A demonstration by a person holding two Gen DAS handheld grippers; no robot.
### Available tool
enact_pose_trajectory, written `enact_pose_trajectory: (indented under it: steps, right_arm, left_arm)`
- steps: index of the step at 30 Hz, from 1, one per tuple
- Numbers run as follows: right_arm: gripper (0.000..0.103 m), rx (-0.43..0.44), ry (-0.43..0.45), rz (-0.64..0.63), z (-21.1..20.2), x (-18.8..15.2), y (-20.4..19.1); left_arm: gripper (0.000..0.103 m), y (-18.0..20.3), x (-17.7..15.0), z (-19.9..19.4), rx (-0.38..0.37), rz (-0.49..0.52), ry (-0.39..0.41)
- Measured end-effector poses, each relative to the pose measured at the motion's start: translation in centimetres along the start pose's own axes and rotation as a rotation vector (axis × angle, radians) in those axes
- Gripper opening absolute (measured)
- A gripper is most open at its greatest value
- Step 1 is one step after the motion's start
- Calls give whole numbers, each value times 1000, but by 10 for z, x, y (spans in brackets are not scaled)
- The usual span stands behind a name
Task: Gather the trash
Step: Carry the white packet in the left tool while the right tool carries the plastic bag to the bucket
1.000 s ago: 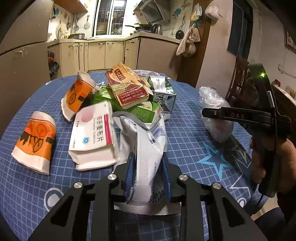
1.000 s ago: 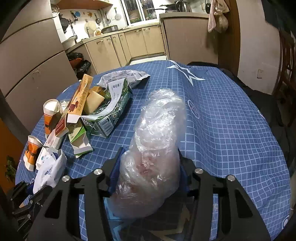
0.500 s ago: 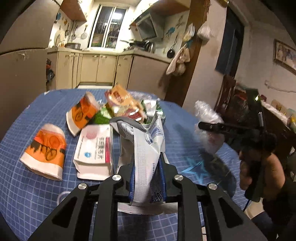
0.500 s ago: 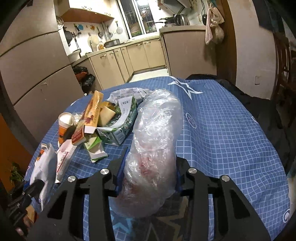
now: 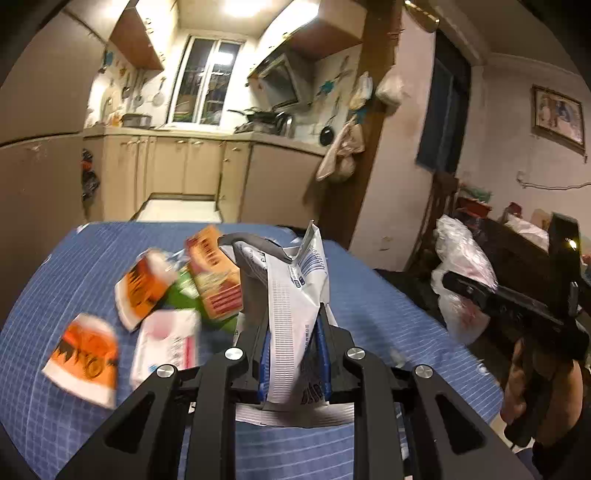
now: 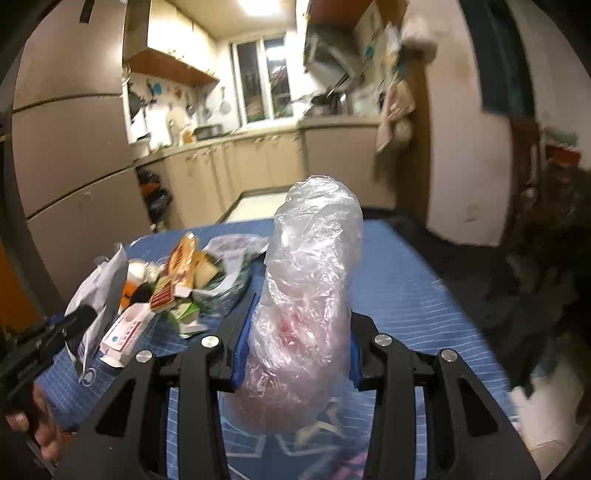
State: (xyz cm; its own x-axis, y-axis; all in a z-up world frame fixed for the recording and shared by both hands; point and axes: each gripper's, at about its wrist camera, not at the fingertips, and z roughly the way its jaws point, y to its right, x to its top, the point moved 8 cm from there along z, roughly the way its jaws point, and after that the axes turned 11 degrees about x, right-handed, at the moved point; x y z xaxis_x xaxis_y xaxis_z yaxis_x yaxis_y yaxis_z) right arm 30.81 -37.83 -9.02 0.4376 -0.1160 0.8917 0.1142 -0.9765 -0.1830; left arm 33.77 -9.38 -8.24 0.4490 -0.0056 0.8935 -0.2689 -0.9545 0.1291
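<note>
Both grippers have risen off the surface (image 5: 92,254) — left gripper (image 5: 291,332) fingers clamped on white packet (image 5: 291,295); right gripper (image 6: 295,332) on plastic bag (image 6: 314,266); next — likely carry to a bin.

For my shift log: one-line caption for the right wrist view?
Right gripper clamps a crumpled clear plastic bag above the blue table, litter pile left.

Lit kitchen — beige cabinets (image 5: 192,166), window (image 5: 207,92)

Pretty dim, warm light from the ceiling lamp (image 5: 243,6) way above the tongs, blown out to glare. Litter left of the tongs is motion-blurred, and fisheye corners go black.
</note>
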Motion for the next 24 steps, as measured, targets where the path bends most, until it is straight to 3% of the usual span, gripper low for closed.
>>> enact_pose_trajectory:
  steps: [7, 13, 19, 24]
  right_arm:
    - [39, -175, 64, -43, -78, 5, 46]
    - [39, -292, 91, -7, -132, 6, 94]
    - [39, -418, 110, 39, -195, -5, 150]
    - [39, -504, 108, 89, -236, -27, 194]
  left_arm:
    - [21, 81, 25, -15, -98, 63, 60]
    - [21, 186, 35, -26, -238, 136, 80]
    - [21, 297, 29, -34, -381, 207, 62]
    - [21, 395, 6, -38, -502, 273, 28]
